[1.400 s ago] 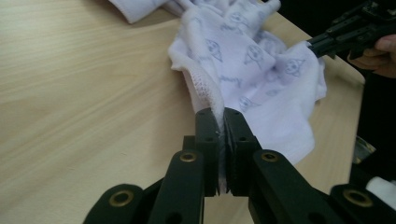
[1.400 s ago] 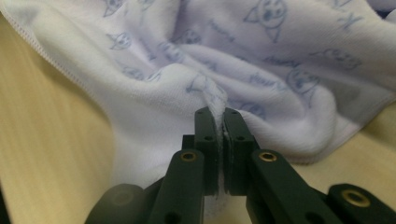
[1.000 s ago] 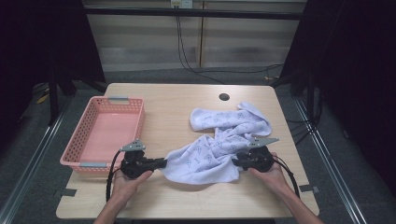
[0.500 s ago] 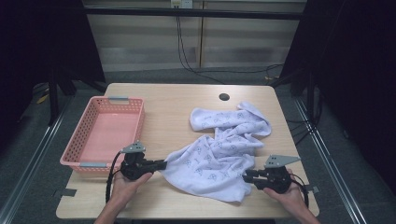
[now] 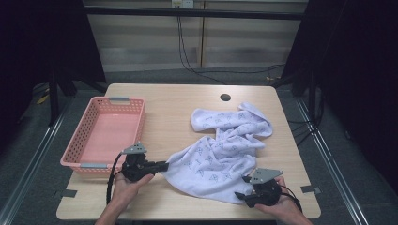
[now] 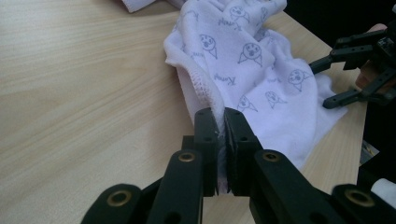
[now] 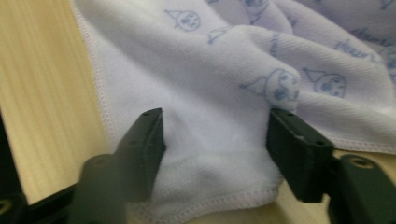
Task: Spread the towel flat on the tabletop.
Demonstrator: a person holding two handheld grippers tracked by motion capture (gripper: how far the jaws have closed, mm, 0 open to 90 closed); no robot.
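A white towel point(image 5: 220, 154) printed with small grey faces lies crumpled across the right half of the wooden table point(image 5: 173, 108). My left gripper point(image 5: 162, 166) is shut on its left hem; in the left gripper view that hem point(image 6: 205, 88) runs into the closed jaws of this gripper point(image 6: 217, 116). My right gripper point(image 5: 239, 196) is at the towel's near corner by the table's front edge. Its jaws have just been opening and now stand open point(image 7: 215, 130), with the towel point(image 7: 224, 70) lying loose between them. The left gripper view catches that right gripper point(image 6: 320, 86) from across the cloth point(image 6: 252, 60).
An empty pink basket point(image 5: 77, 136) stands at the table's left, just behind my left gripper. A small round hole point(image 5: 225, 97) sits near the far edge. Bare wood lies between the basket and the towel.
My right gripper has moved from the towel's right side toward the front edge, drawing the cloth out flatter, and its jaws have opened. The left gripper has stayed put, still clamped.
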